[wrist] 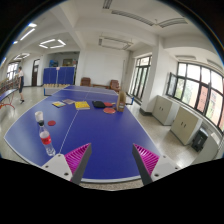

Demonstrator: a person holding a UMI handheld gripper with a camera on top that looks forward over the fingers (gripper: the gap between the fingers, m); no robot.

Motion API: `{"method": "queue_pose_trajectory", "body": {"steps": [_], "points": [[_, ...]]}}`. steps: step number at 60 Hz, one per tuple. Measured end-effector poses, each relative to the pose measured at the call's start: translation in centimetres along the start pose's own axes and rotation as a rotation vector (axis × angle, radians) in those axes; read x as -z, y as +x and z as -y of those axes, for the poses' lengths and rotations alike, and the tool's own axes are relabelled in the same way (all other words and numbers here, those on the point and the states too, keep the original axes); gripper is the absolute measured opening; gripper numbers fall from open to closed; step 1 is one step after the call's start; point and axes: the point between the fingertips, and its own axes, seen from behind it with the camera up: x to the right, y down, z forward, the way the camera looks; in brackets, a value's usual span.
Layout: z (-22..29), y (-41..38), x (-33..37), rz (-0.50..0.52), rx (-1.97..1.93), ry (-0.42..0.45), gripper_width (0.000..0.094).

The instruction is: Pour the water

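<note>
The gripper [111, 163] is held above a blue table-tennis table [100, 130], its fingers spread apart with nothing between them. A plastic water bottle [46, 143] is seen upright just ahead of the left finger, beside a small cup [40, 118].

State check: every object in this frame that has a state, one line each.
gripper: open, nothing between the fingers, held above the near end of the table
bottle: upright on the table, ahead of the left finger, red cap on
cup: upright on the table, beyond the bottle; contents not visible
table: blue, net up across the middle
paddles: lying flat near the net
</note>
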Motion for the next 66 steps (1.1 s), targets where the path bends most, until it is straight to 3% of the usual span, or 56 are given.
{"method": "queue_pose_trajectory", "body": {"steps": [11,20,25,34,43,52,61,66], "points": [[-3.8,-0.7,0.5,0.013,-0.005,-0.051,0.0848],[-10.5,-2.8,2.0,0.006,0.009,-0.118,0.0848],[-15.0,-7.3,1.6,0.02,-0.004,-0.153,0.084],[-18.8,-16.1,1.3,0.06,-0.062,-0.208,0.084],[-17.5,-26.4,-2.6,0.121,-0.09,-0.155,0.0842],[-12.8,-34.1,-9.0,0.152,-0.121,-0.06,0.0843],[-9.3,-36.7,-15.5,0.106,-0.133,0.022,0.0838],[-8.0,-36.5,-18.3,0.063,-0.13,0.052,0.0792]]}}
